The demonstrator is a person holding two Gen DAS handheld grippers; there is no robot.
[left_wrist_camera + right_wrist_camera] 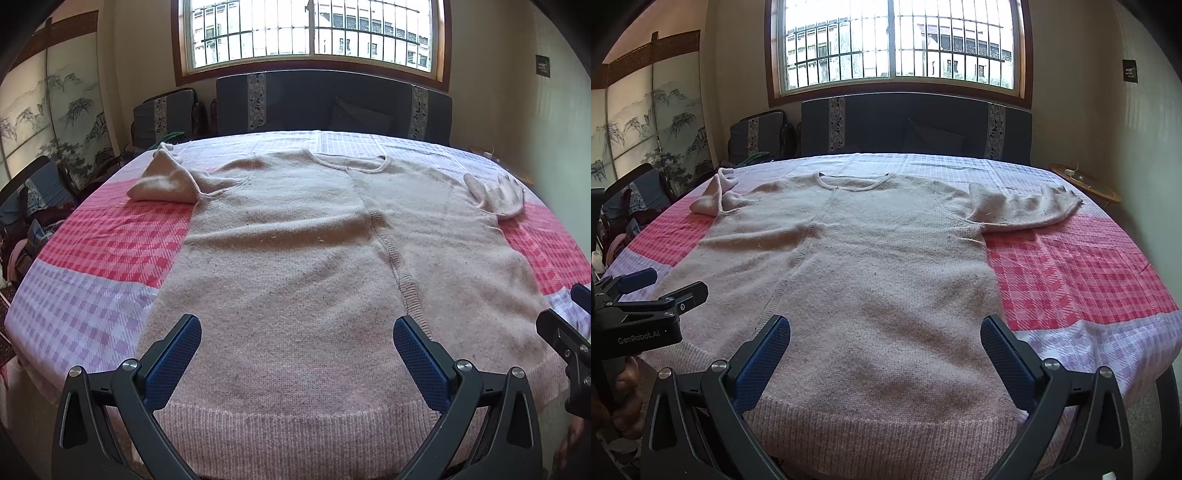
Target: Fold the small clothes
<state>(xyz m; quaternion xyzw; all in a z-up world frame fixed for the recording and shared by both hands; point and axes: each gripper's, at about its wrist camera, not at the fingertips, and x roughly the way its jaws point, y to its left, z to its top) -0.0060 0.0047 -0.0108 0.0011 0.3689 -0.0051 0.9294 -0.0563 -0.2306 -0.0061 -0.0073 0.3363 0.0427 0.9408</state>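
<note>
Blue-padded black tongs of the left gripper (pixel 297 354) hung spread apart and empty over the ribbed near hem (pixel 295 424) of a beige short-sleeved knitted sweater (pixel 314 251); the right gripper (pixel 885 354) stood likewise apart, empty, above the hem's right half. The sweater lay flat on a pink-and-lilac checked cloth (pixel 1071 266), its long axis running straight away from both, neckline (pixel 853 181) far. Each gripper seemed nearest its own hem corner, the crumpled left sleeve (pixel 162 181) and right sleeve (pixel 1023 210) well apart beyond.
</note>
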